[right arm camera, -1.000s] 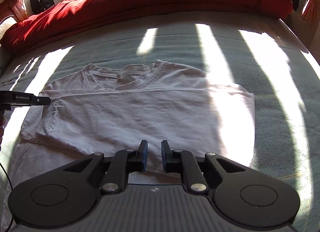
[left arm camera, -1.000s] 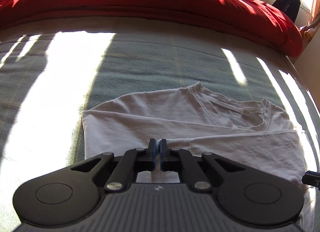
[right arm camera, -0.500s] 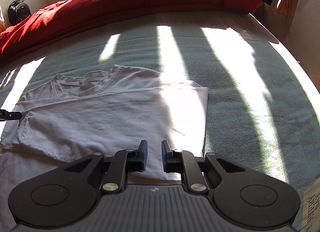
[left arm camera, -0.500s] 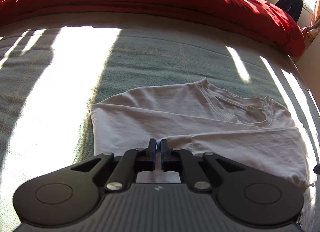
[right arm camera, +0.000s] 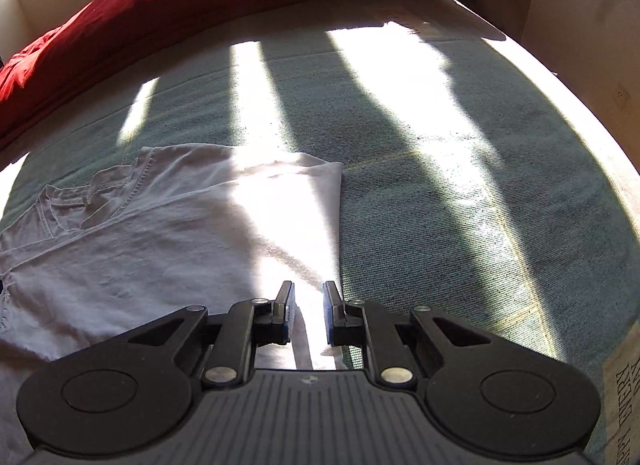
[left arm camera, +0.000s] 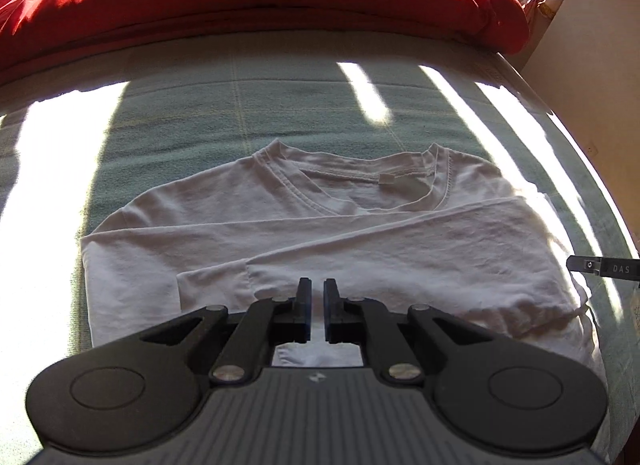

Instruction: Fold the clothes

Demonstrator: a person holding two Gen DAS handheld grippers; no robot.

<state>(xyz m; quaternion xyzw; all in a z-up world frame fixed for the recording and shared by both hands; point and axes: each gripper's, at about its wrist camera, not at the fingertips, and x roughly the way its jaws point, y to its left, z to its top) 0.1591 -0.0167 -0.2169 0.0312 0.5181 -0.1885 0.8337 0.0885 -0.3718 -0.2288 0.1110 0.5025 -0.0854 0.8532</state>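
Two views inspected. Left wrist: white T-shirt (left arm camera: pixel 320 233) on the bed (left arm camera: pixel 240 105), sides folded inward, collar exposed; left tool (left arm camera: pixel 313 297) slightly parted, empty. Right wrist: right tool (right arm camera: pixel 308 297) released above the shirt's straight edge; crosswise folding appears outstanding.

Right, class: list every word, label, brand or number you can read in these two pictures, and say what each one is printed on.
"DAS": on the dark bar poking in at the right edge of the left wrist view; it may be cut off.
"EVERY": sideways on the pale printed strip at the bed's right edge, right wrist view; the other words there are cut off or unclear.
Neck tag of the white T-shirt: too small to read.
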